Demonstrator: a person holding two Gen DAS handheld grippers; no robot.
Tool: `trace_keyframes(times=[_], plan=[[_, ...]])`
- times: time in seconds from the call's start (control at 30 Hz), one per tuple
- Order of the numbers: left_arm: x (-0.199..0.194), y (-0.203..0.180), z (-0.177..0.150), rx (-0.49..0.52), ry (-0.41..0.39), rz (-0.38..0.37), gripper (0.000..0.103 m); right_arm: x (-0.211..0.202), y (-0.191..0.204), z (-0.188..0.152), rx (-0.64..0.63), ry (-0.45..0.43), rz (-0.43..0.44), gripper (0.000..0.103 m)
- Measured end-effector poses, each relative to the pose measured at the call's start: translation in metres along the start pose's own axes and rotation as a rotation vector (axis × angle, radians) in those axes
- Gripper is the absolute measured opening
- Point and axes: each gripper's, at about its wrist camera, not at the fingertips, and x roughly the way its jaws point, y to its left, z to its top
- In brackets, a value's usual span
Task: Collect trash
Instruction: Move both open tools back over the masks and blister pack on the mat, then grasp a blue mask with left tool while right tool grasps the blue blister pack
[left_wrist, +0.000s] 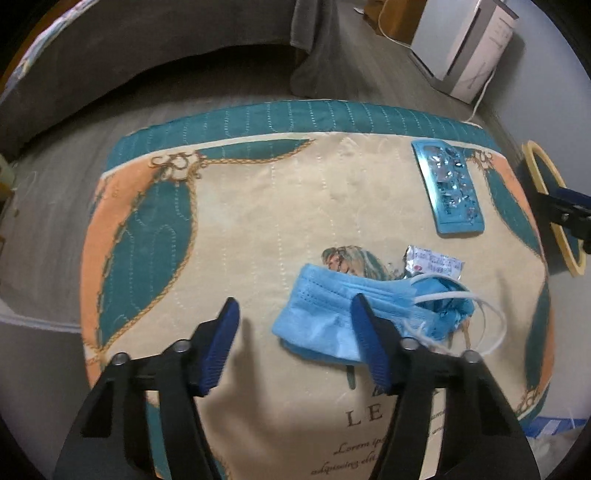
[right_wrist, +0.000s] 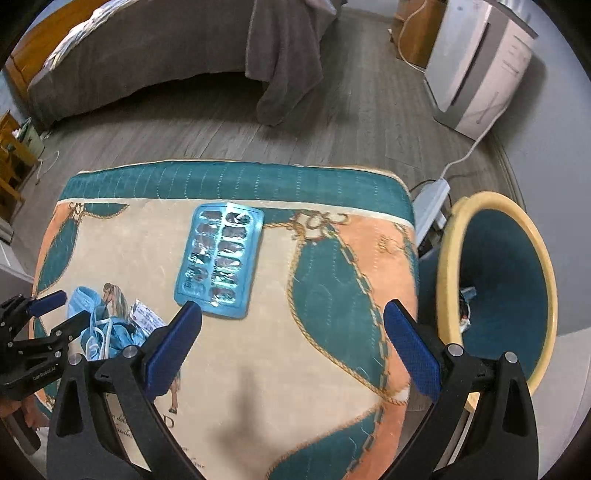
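A crumpled blue face mask with white ear loops lies on the patterned table cover. My left gripper is open just above it, the right finger over the mask. A small foil wrapper lies beside the mask. A blue empty pill blister pack lies further back; it also shows in the right wrist view. My right gripper is open and empty over the cover, right of the blister pack. A teal bin with a yellow rim stands right of the table, with some trash inside.
A grey bed with a hanging blanket stands beyond the table. A white appliance with a cable and a power strip are at the back right on the wood floor. The mask and left gripper show at the left.
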Motion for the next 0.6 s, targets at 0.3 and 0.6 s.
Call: trace_keyframes(times=[0.3,0.6], plan=[[-0.014,-0.005,0.018,0.095,-0.010,-0.023,0.011,0.026,0.020,0.018,0.023,0.029,0.042,0.097],[-0.041,0.009,0.040,0.154,-0.141,0.104,0.011,0.053,0.039,0.033,0.054,0.063,0.056,0.097]])
